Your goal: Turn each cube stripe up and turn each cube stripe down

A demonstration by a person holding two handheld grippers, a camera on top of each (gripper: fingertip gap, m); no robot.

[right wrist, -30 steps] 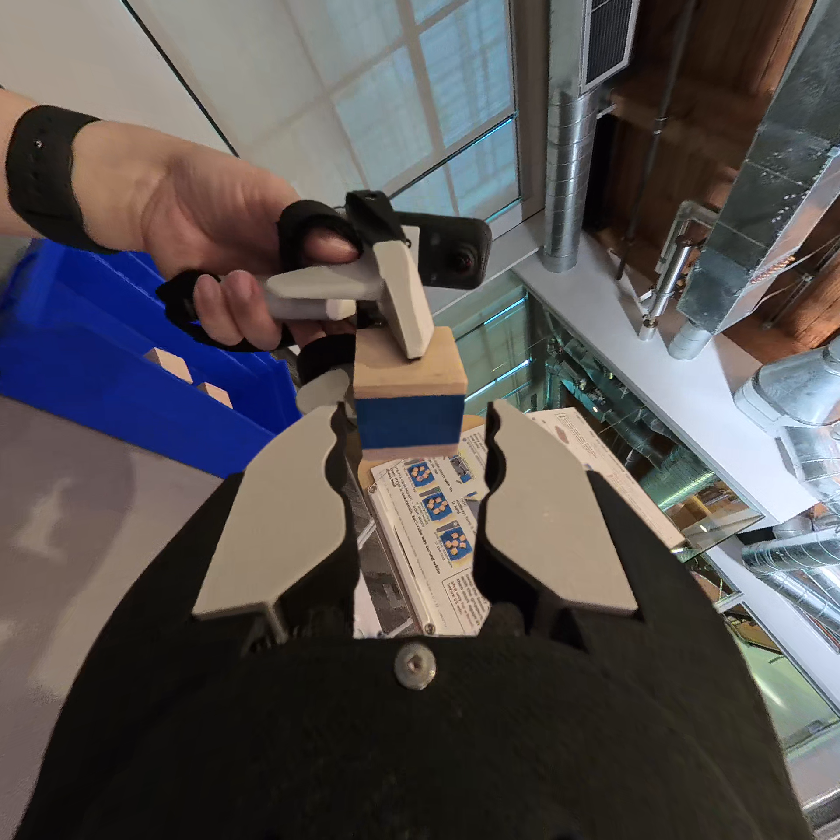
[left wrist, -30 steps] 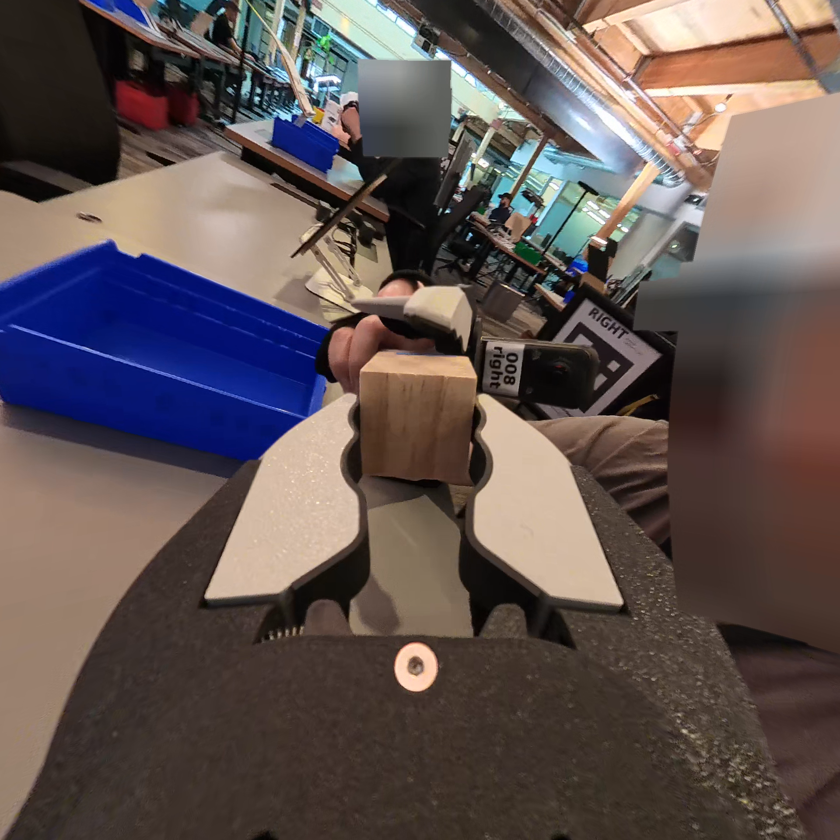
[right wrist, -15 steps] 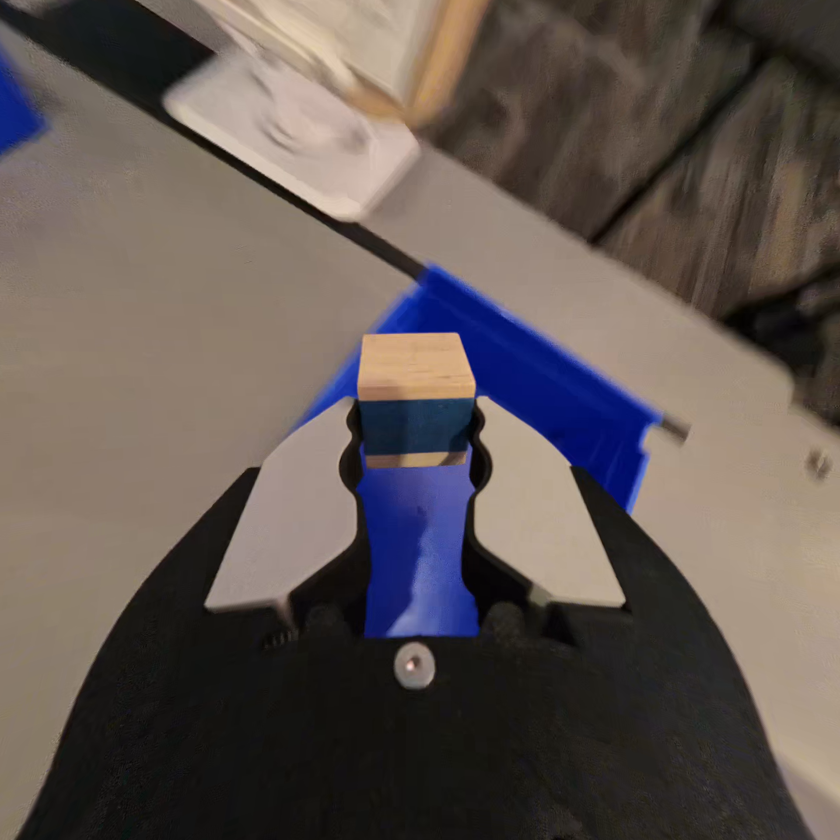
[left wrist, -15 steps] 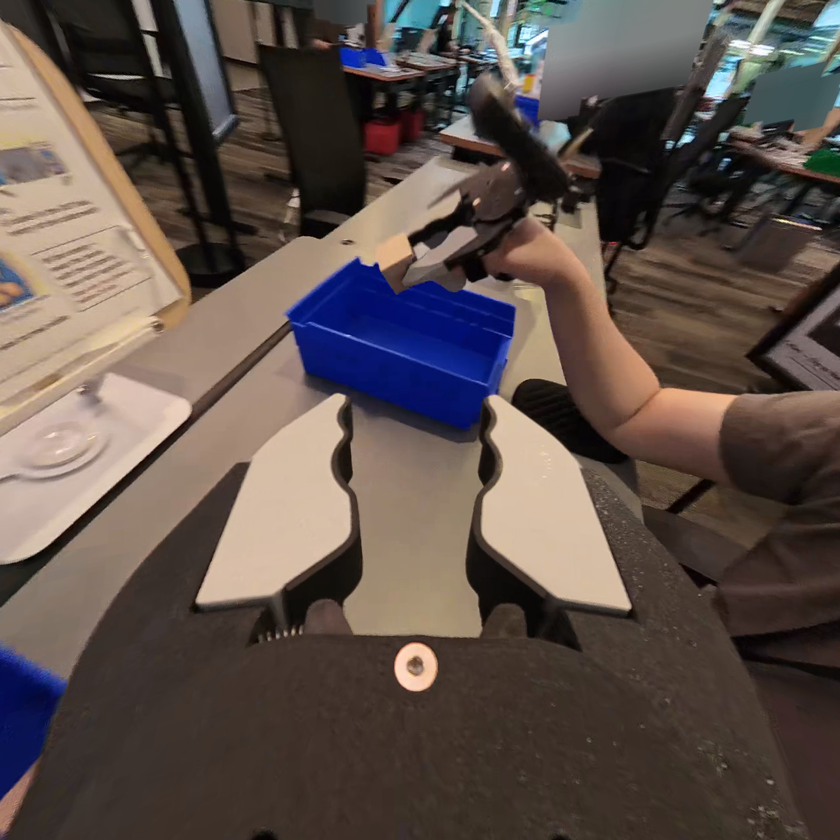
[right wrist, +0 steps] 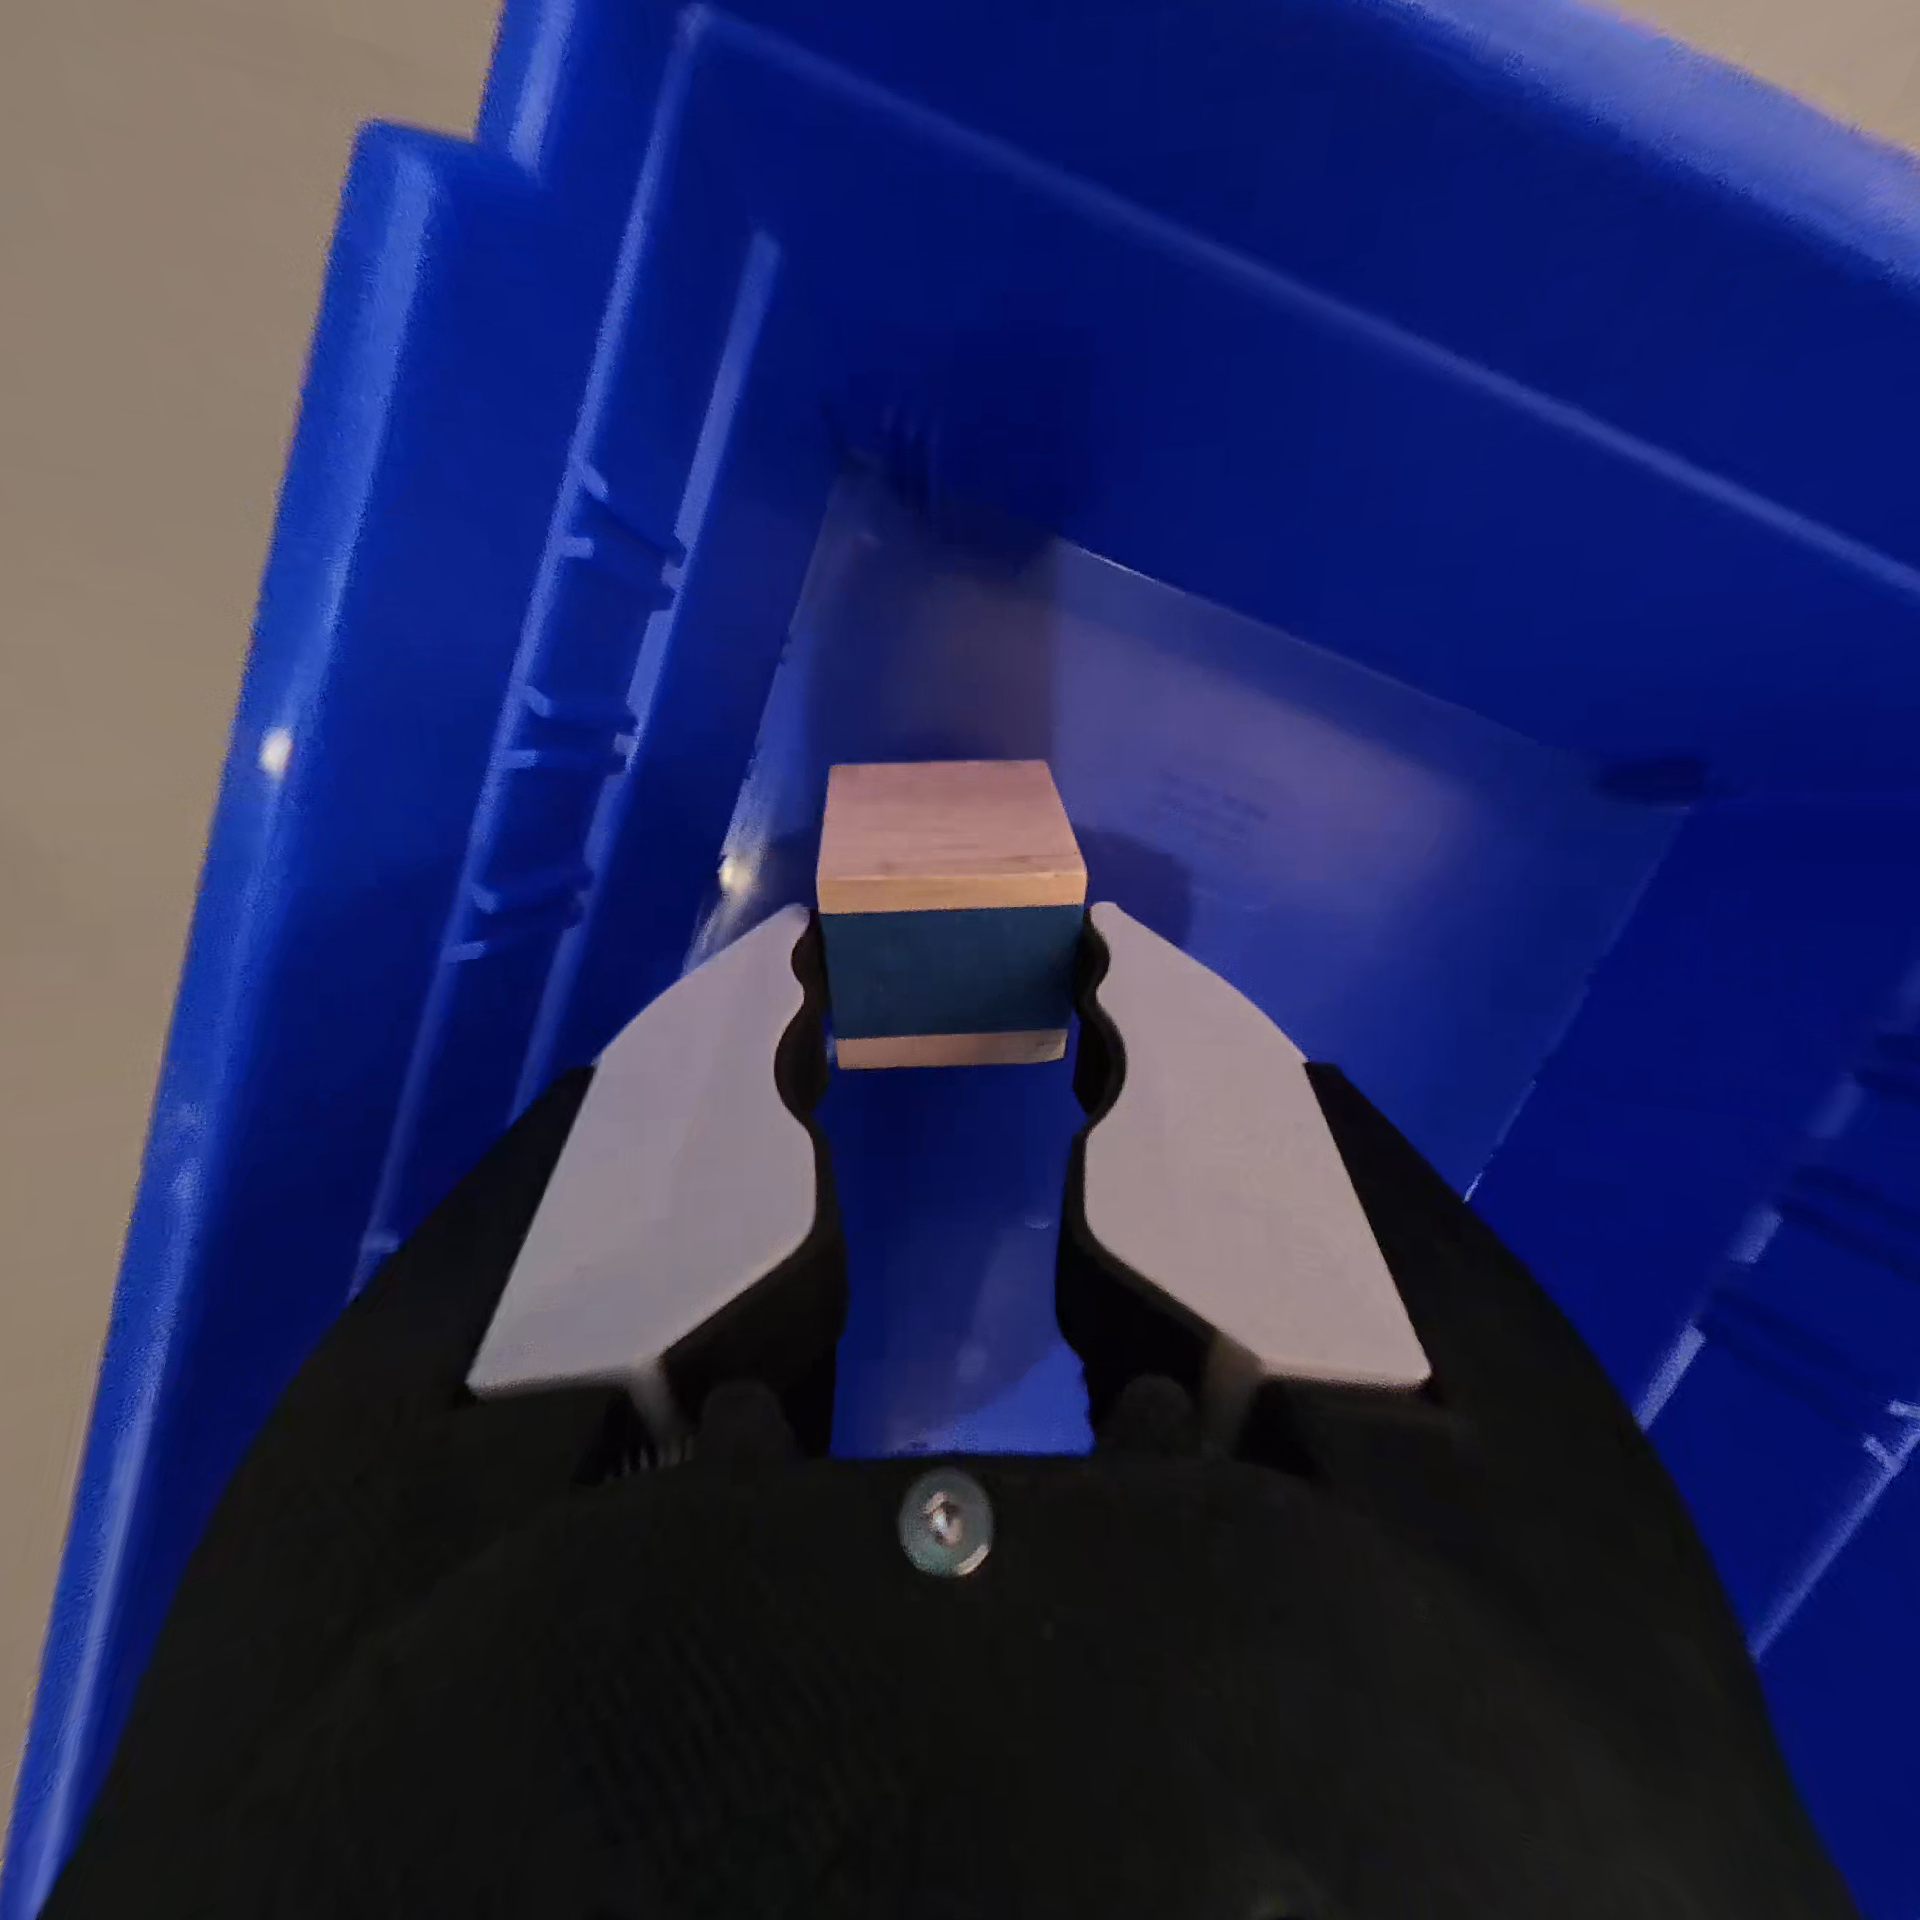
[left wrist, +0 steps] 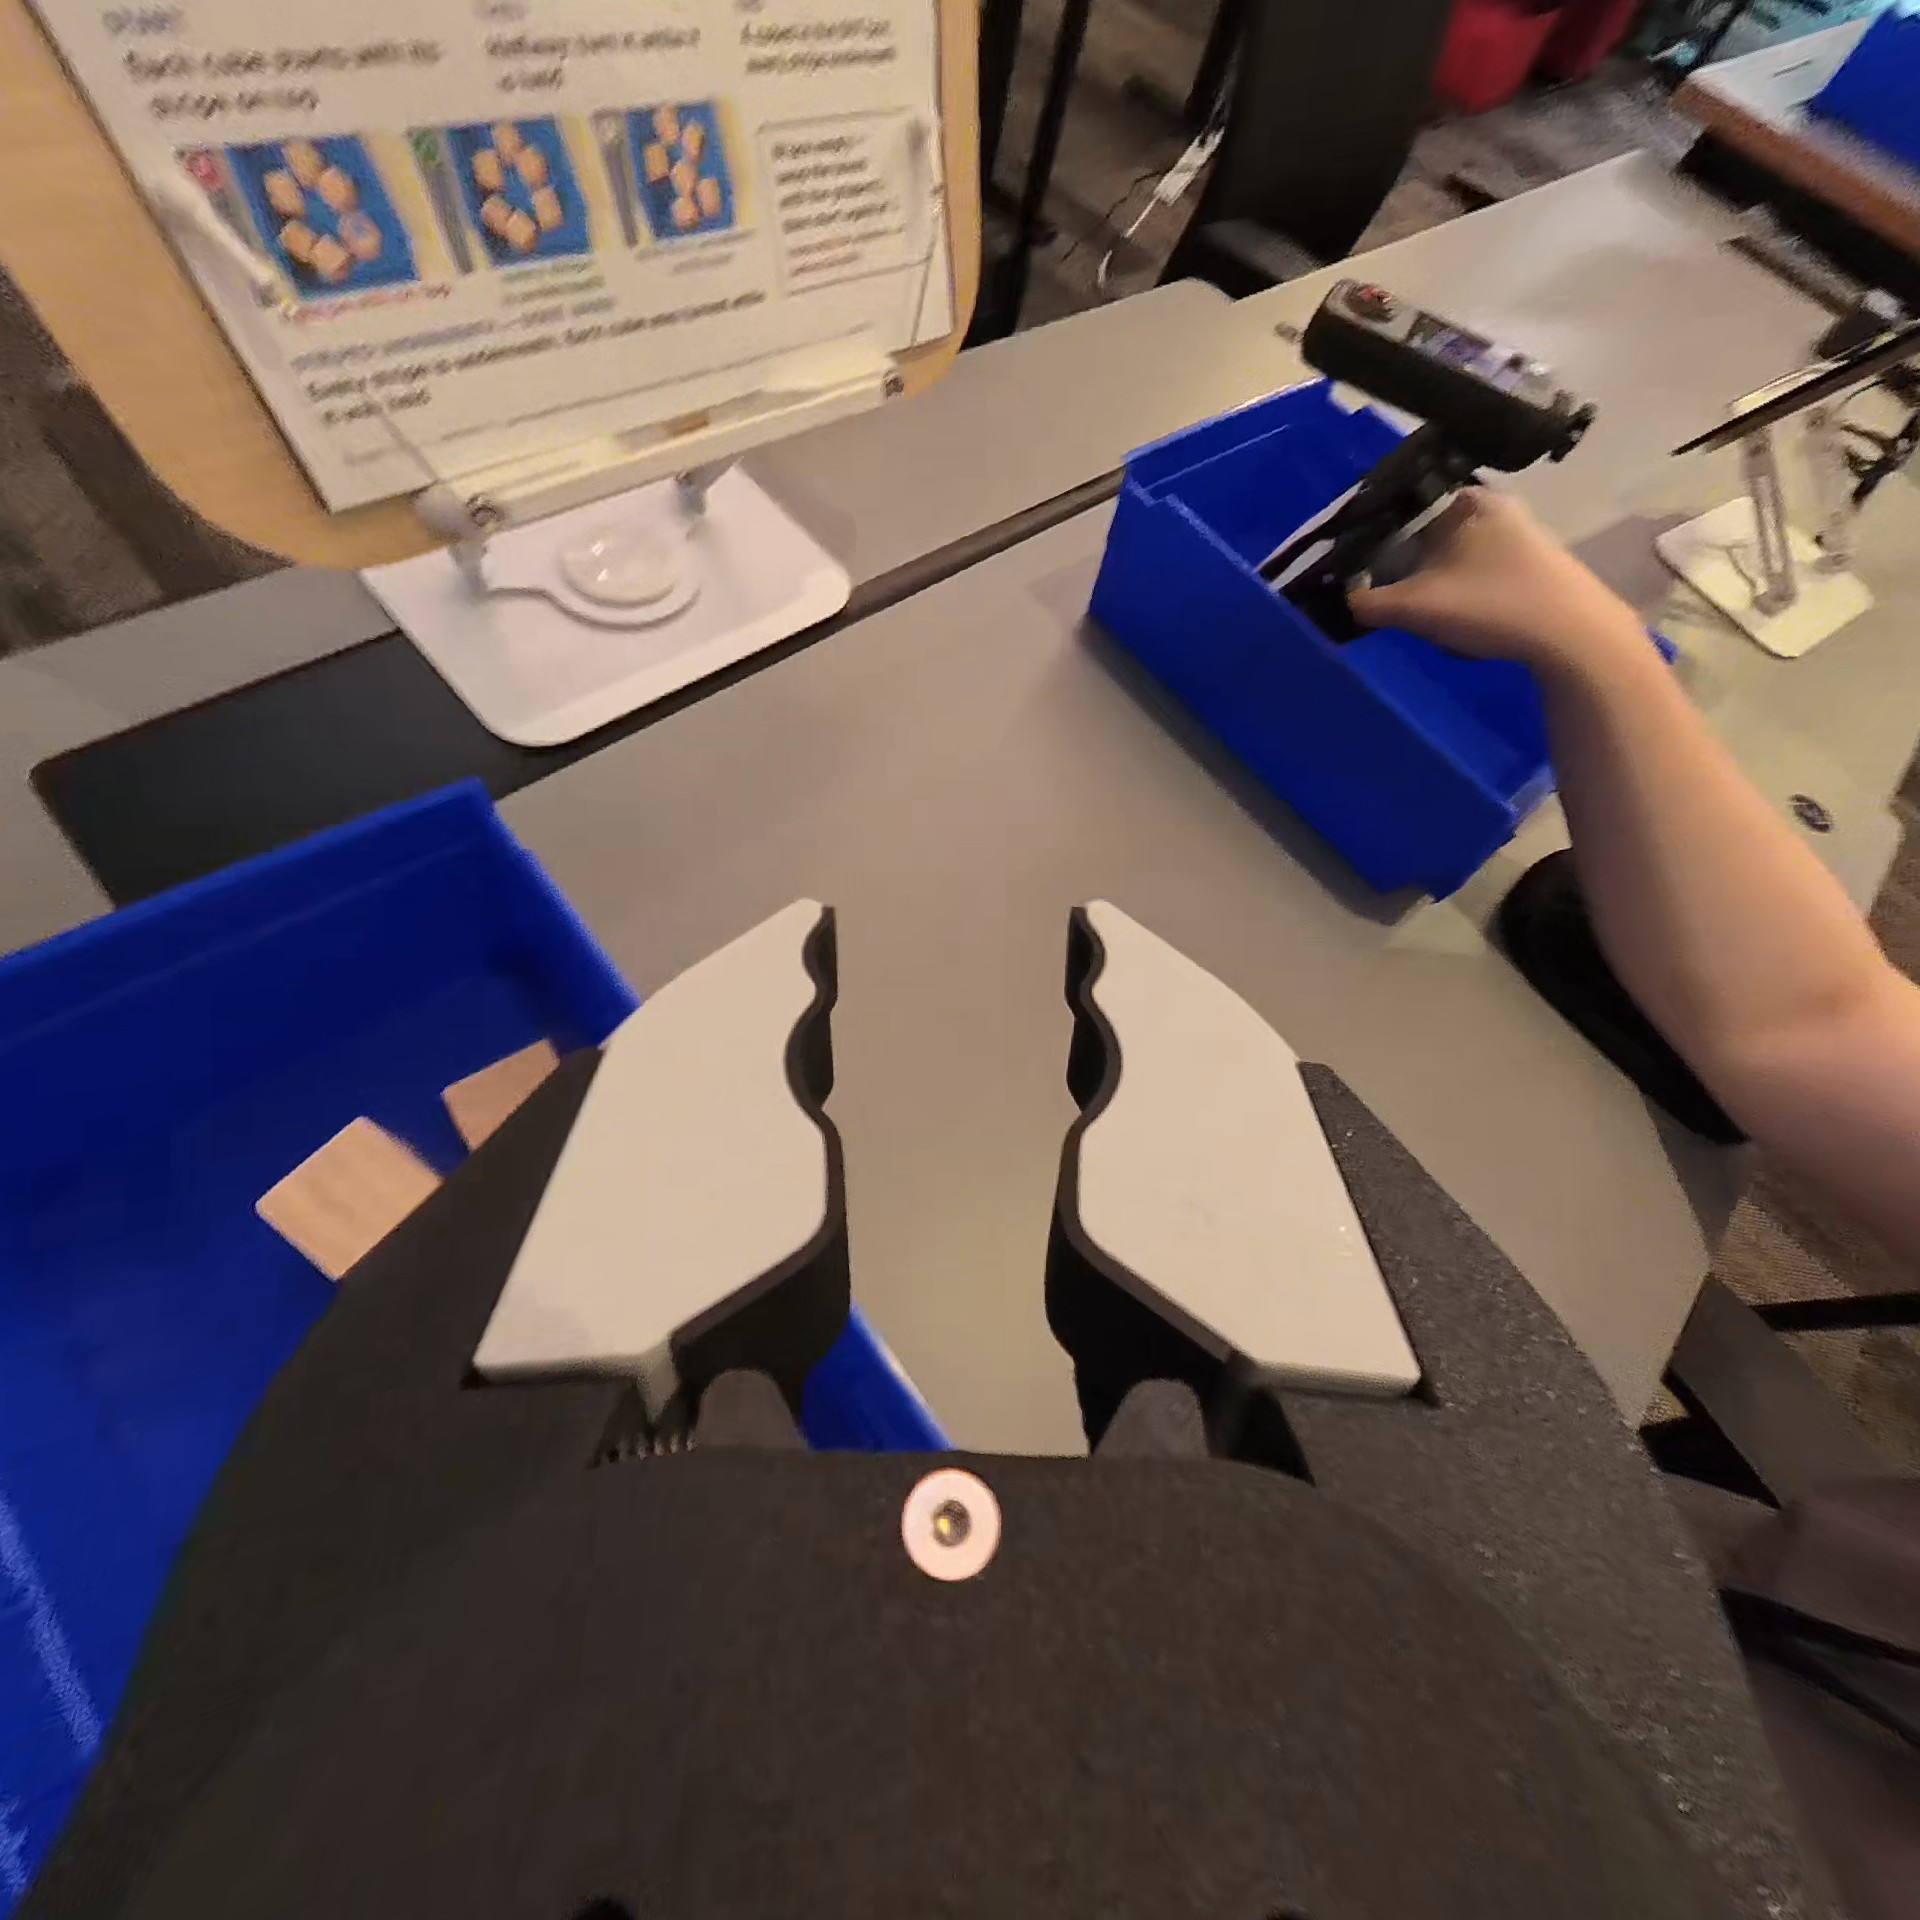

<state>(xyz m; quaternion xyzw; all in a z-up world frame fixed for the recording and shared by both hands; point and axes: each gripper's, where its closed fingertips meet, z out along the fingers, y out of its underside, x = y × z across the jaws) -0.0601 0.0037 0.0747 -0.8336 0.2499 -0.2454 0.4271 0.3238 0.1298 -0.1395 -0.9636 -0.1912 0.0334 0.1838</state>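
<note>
Wooden cube (right wrist: 951, 914) with a dark blue stripe band, pinched at the tips of the right gripper (right wrist: 951, 982), held inside the far blue bin (right wrist: 1351, 436) above its floor; whether it touches the floor, cannot tell. Stripe face looks back toward the camera; plain wood face on top. Fingers (right wrist: 675, 1143) bear on two opposite side faces, clenched on the cube. Judged: light, rigid, smooth wood with sharp edges, so it should not deform, but a shallow tip pinch may let it pivot; flat parallel faces taken squarely at mid-height are the sound hold. Left gripper (left wrist: 948, 997) hovers over the grey bench (left wrist: 935, 748), fingers (left wrist: 686, 1143) spread and empty. Beside it, on the left, the near blue bin (left wrist: 260, 987) holds two more cubes (left wrist: 343, 1205). Far left on the bench stands an instruction board (left wrist: 520, 229).
</note>
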